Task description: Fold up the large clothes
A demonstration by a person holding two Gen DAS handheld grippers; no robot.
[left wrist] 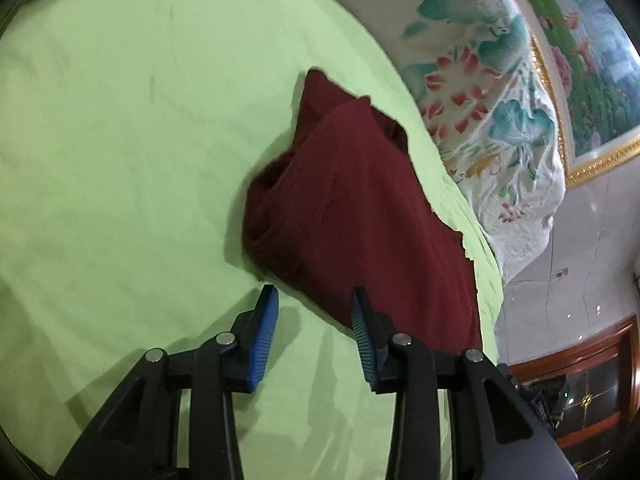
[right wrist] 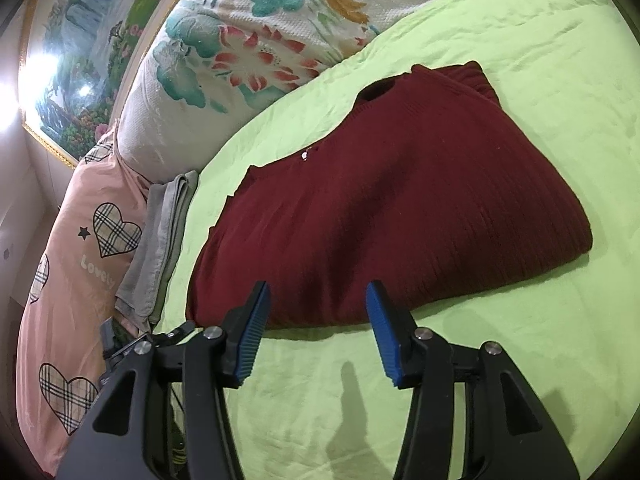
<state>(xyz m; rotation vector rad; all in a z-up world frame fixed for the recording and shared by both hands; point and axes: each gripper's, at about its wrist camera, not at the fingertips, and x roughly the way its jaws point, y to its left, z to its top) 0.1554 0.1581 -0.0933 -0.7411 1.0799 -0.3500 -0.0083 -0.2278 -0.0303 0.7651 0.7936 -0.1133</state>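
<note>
Bed with light green sheet [left wrist: 120, 140] fills most of both views, lightly creased, soft shadows from the tools on it. Dark red knit sweater [right wrist: 400, 208] lies folded on the sheet, ribbed texture, neck opening at the far end in the right wrist view, thick rolled fold along its right edge there.

Left gripper [left wrist: 314, 300]: 2 blue-padded fingers spread apart, nothing between them, hovering over sheet. Sweater [left wrist: 352, 208] sits just ahead and to the right of it; the right finger overlaps the sweater's near edge in view, contact cannot be told. Bunched fold of the sweater faces this gripper's left side.

Right gripper [right wrist: 318, 296]: fingers spread wide, holding nothing. Sweater's near hem lies directly ahead, both fingertips overlapping it in view; touching or just above, cannot tell.

Beyond the sweater, white quilted blanket [right wrist: 256, 52] with teal leaves and red flowers, piled along the sheet's far edge. Left of the right gripper: folded grey cloth [right wrist: 160, 248] at the sheet's edge, then pink pillow [right wrist: 76, 264] with plaid hearts. Behind those, gold-framed landscape painting [right wrist: 72, 60] on the wall, glare spots on it. In the left wrist view, far right of the gripper: painting [left wrist: 592, 60], pale glossy wall tiles [left wrist: 580, 248], red-brown wood cabinet [left wrist: 592, 392] with glass front.
</note>
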